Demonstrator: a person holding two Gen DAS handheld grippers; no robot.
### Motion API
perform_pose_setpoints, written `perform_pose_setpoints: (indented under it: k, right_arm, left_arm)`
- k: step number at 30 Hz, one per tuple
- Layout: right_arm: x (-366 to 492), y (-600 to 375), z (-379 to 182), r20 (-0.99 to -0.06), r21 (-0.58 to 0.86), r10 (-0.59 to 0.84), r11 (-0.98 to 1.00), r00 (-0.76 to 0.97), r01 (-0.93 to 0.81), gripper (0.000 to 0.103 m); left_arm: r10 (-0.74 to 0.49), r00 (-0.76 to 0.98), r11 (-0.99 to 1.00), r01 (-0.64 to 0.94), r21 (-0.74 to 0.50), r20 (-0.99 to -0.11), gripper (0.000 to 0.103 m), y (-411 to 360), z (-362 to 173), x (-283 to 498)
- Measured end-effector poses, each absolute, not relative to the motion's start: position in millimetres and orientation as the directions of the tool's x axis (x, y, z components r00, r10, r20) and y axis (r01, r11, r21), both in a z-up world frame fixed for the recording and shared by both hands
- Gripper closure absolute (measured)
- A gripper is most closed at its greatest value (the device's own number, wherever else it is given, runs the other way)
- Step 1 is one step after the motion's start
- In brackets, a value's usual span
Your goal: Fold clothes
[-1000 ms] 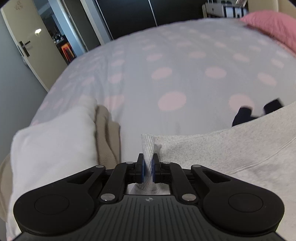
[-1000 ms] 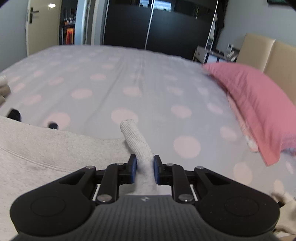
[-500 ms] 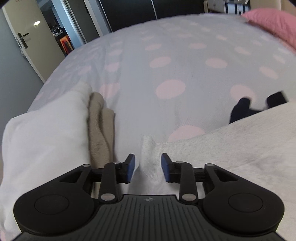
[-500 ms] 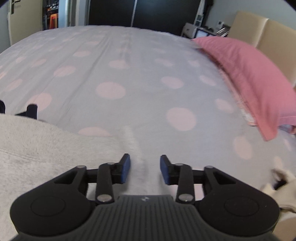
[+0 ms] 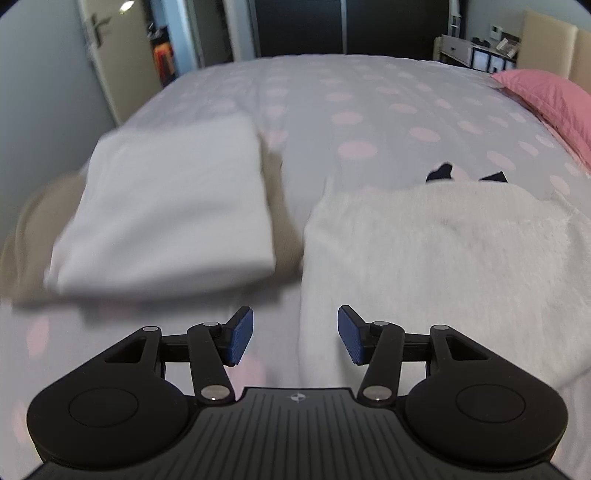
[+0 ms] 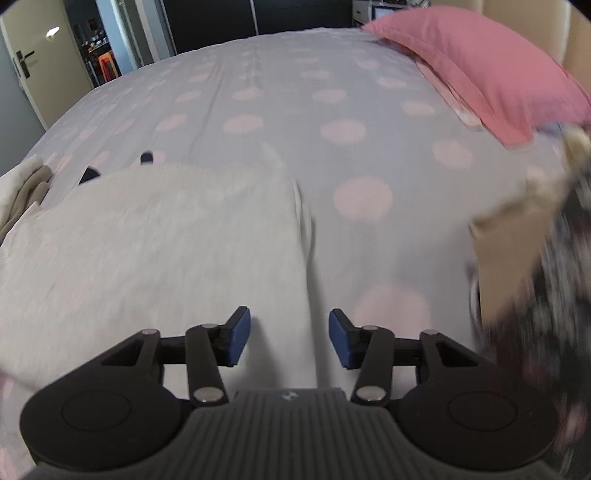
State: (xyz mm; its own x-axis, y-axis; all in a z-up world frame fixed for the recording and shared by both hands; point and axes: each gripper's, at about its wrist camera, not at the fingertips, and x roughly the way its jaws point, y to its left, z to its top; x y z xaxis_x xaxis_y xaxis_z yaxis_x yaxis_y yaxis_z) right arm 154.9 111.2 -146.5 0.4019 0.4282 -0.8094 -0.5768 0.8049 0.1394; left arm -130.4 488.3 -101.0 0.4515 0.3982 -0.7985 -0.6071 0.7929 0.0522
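Nearest the lens, the left gripper point(image 5: 295, 336) and the right gripper point(image 6: 290, 338) each hang with jaws apart and opening; nothing is pinched, though the garment's edge lies below each gap. The pale grey sweater point(image 6: 155, 240) lies flat on the bedspread point(image 6: 369, 155), its right edge running from 6 toward 12 o'clock in the right wrist view and its left edge doing likewise in the left wrist view point(image 5: 424, 240).

The fleecy knit looks soft, limp and light, likely to sag and drag if lifted by one point; it appears neither slippery nor fragile. Best hold, by this reading: the doubled side edges or corners, one per gripper.

At 10 o'clock in the left view, a folded white cloth point(image 5: 166, 206) rests on a beige garment point(image 5: 280, 206), just beside the sweater. A dark item point(image 5: 439, 173) peeks out beyond the sweater's far edge.

Farther off: pink pillow point(image 6: 480, 62) at 1 o'clock, dark wardrobe doors point(image 5: 303, 26) at 12, open door point(image 6: 33, 62) at 10.
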Motion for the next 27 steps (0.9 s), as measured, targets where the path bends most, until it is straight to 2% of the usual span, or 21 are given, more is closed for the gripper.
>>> perform_pose_setpoints:
  k: [5, 11, 14, 15, 16, 18, 19, 21, 25, 27]
  right_arm:
    - [135, 85, -169, -0.801, 0.280, 0.484, 0.824, 0.353, -0.493, 0.044]
    - [141, 72, -191, -0.784, 0.449, 0.553, 0.818, 0.281, -0.359, 0.040]
    - [147, 68, -202, -0.763, 0.539, 0.597, 0.799, 0.248, -0.267, 0.040]
    - [148, 68, -206, -0.754, 0.562, 0.612, 0.789, 0.238, -0.250, 0.044]
    - [149, 68, -209, -0.745, 0.582, 0.627, 0.778, 0.228, -0.237, 0.054]
    - [149, 71, -211, -0.747, 0.582, 0.628, 0.776, 0.218, -0.244, 0.064]
    - [148, 73, -211, -0.754, 0.569, 0.620, 0.781, 0.218, -0.257, 0.070]
    - [146, 77, -211, -0.765, 0.545, 0.606, 0.789, 0.218, -0.282, 0.077]
    - [147, 83, -215, -0.781, 0.520, 0.585, 0.803, 0.219, -0.293, 0.078]
    - [147, 83, -213, -0.781, 0.521, 0.586, 0.803, 0.219, -0.288, 0.076]
  left_arm:
    - [0.386, 0.458, 0.760, -0.650, -0.005, -0.801, 0.054, 478, -123, -159]
    - [0.286, 0.517, 0.716, -0.675, -0.178, -0.807, 0.055, 480, -150, -163]
    - [0.249, 0.533, 0.694, -0.680, -0.235, -0.808, 0.073, 483, -159, -157]
    - [0.244, 0.531, 0.694, -0.680, -0.236, -0.812, 0.076, 483, -161, -155]
    - [0.247, 0.524, 0.696, -0.681, -0.227, -0.815, 0.079, 482, -162, -154]
    - [0.246, 0.512, 0.700, -0.681, -0.214, -0.823, 0.091, 481, -163, -154]
    - [0.247, 0.501, 0.699, -0.685, -0.205, -0.829, 0.092, 481, -163, -155]
    - [0.251, 0.473, 0.699, -0.693, -0.180, -0.844, 0.095, 481, -167, -155]
    - [0.265, 0.426, 0.703, -0.700, -0.129, -0.865, 0.095, 479, -176, -155]
    - [0.277, 0.427, 0.685, -0.716, -0.134, -0.861, 0.090, 478, -171, -159]
